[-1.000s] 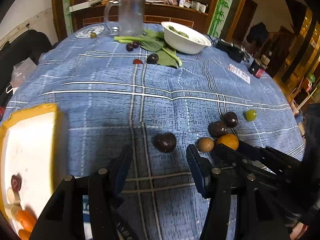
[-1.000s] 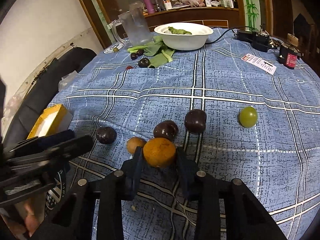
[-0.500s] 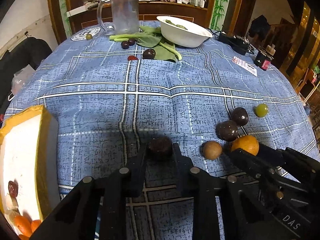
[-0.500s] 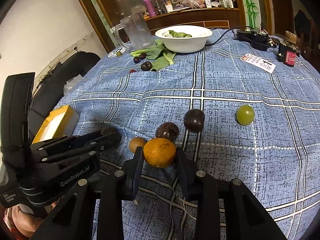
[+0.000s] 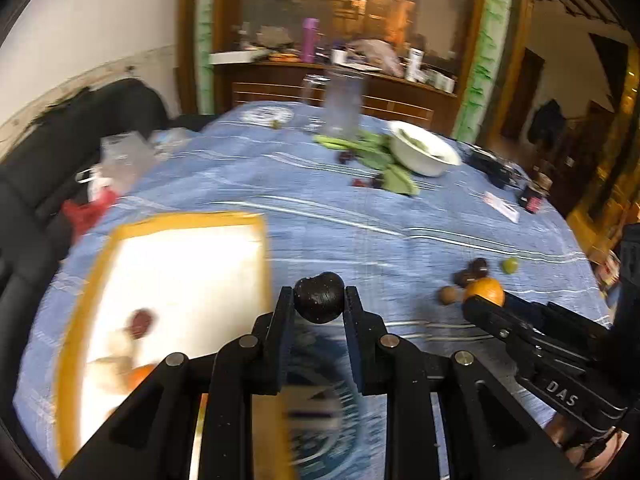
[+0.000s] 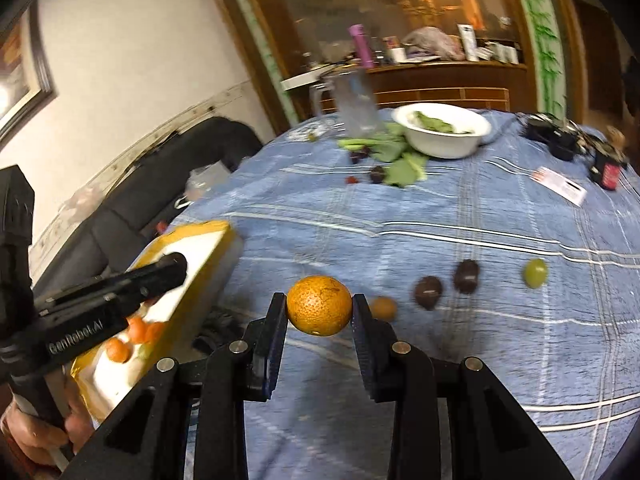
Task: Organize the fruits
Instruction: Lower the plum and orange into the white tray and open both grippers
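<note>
My left gripper is shut on a dark plum and holds it in the air beside the yellow-rimmed white tray. The tray holds a red fruit and small orange fruits. My right gripper is shut on an orange, lifted above the blue checked cloth. Two dark plums, a small brown fruit and a green grape lie on the cloth to the right.
A white bowl with greens, loose green leaves, a glass jug and small dark fruits stand at the far side. A paper card and black devices lie far right. A black sofa is left of the table.
My left gripper has lifted the dark plum off the cloth and swung left toward the tray. My right gripper has raised the orange and moved left too.
</note>
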Action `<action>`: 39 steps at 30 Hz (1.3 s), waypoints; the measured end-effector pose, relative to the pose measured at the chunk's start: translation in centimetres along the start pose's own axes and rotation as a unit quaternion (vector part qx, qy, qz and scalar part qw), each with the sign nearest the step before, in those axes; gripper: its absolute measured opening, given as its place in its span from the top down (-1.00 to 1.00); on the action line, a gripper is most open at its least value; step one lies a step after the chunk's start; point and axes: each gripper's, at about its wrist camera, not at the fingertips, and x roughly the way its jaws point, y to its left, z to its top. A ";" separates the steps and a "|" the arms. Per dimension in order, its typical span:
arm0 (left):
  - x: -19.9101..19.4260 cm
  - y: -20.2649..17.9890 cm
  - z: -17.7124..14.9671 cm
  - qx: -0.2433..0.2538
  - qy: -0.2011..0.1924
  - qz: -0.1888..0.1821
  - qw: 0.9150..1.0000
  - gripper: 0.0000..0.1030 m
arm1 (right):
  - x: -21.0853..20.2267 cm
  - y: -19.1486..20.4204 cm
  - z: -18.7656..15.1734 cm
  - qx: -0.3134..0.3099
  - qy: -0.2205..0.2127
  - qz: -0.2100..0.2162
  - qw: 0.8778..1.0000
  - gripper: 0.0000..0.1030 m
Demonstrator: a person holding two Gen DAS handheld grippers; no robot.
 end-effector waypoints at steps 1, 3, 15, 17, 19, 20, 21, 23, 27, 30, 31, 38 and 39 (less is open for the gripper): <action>-0.5 1.0 -0.3 -0.005 -0.002 0.012 1.000 0.55 | 0.1 0.6 0.0 -0.004 0.003 0.002 1.000 0.32; -1.1 2.6 -0.8 -0.013 -0.008 0.031 0.999 0.55 | 0.4 2.8 -0.2 -0.012 0.011 0.019 1.000 0.32; -1.2 10.1 -4.7 -0.074 0.018 0.087 0.993 0.55 | 4.1 12.9 -0.6 -0.078 0.057 0.059 0.994 0.31; -1.1 10.9 -5.1 -0.084 0.026 0.088 0.992 0.55 | 5.0 14.3 -0.8 -0.093 0.066 0.058 0.992 0.31; -1.1 11.5 -5.5 -0.089 0.030 0.088 0.992 0.55 | 6.4 15.5 -0.9 -0.104 0.078 0.057 0.990 0.31; -1.0 11.8 -5.6 -0.092 0.032 0.087 0.991 0.55 | 6.8 15.7 -1.0 -0.107 0.081 0.056 0.989 0.31; -0.9 12.0 -5.7 -0.094 0.032 0.086 0.991 0.55 | 7.4 16.2 -1.0 -0.111 0.086 0.054 0.989 0.31; -0.9 12.4 -5.9 -0.097 0.032 0.086 0.991 0.54 | 8.3 16.5 -0.9 -0.116 0.092 0.050 0.988 0.31; -0.7 12.5 -5.8 -0.097 0.028 0.082 0.992 0.54 | 10.0 16.7 -0.9 -0.119 0.108 0.039 0.986 0.31; -0.7 12.4 -5.8 -0.095 0.026 0.081 0.992 0.54 | 11.0 16.6 -0.5 -0.112 0.119 0.037 0.986 0.31; -0.7 12.5 -5.8 -0.096 0.026 0.079 0.992 0.54 | 11.2 16.7 -0.4 -0.112 0.120 0.036 0.986 0.31; -1.3 13.8 -5.7 -0.121 0.018 0.069 0.990 0.11 | 12.7 16.8 -0.2 -0.103 0.132 0.038 0.985 0.29; -1.4 13.9 -5.7 -0.124 0.017 0.068 0.990 0.02 | 12.7 16.8 -0.2 -0.101 0.131 0.039 0.985 0.29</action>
